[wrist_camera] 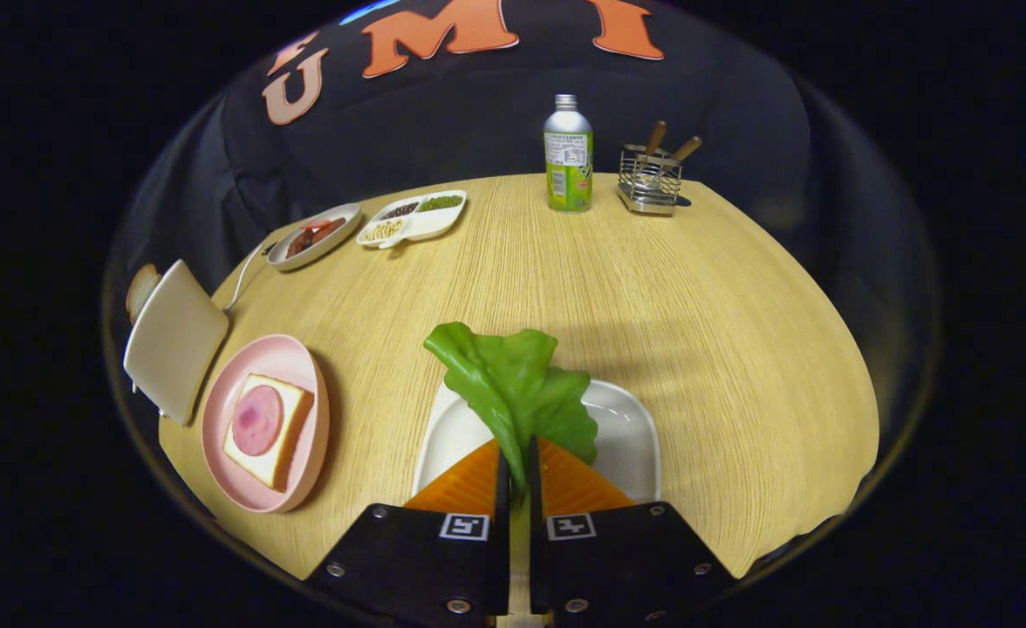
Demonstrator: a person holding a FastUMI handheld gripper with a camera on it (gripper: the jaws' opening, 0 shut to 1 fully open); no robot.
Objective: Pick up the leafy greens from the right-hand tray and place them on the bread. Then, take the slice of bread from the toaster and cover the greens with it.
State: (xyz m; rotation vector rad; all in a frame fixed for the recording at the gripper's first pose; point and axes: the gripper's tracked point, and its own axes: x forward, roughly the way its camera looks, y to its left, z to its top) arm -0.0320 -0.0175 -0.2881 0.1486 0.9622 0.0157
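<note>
Your gripper [518, 475] is pinched narrow on the leafy greens [513, 384], both fingers pressing the stem while the leaf fans out just ahead of them. Beneath sits the white tray [631, 436], its near edge hidden by the fingers. Left of it the pink plate [304, 410] carries the bread [282, 436] topped with a ham slice [257, 419]. Beyond that plate, the toaster [174, 340] overhangs the table [653, 296] edge, with a bread slice [140, 288] partly hidden behind it. You have open tabletop stretching to the bottle [568, 157] and utensil rack [650, 179].
</note>
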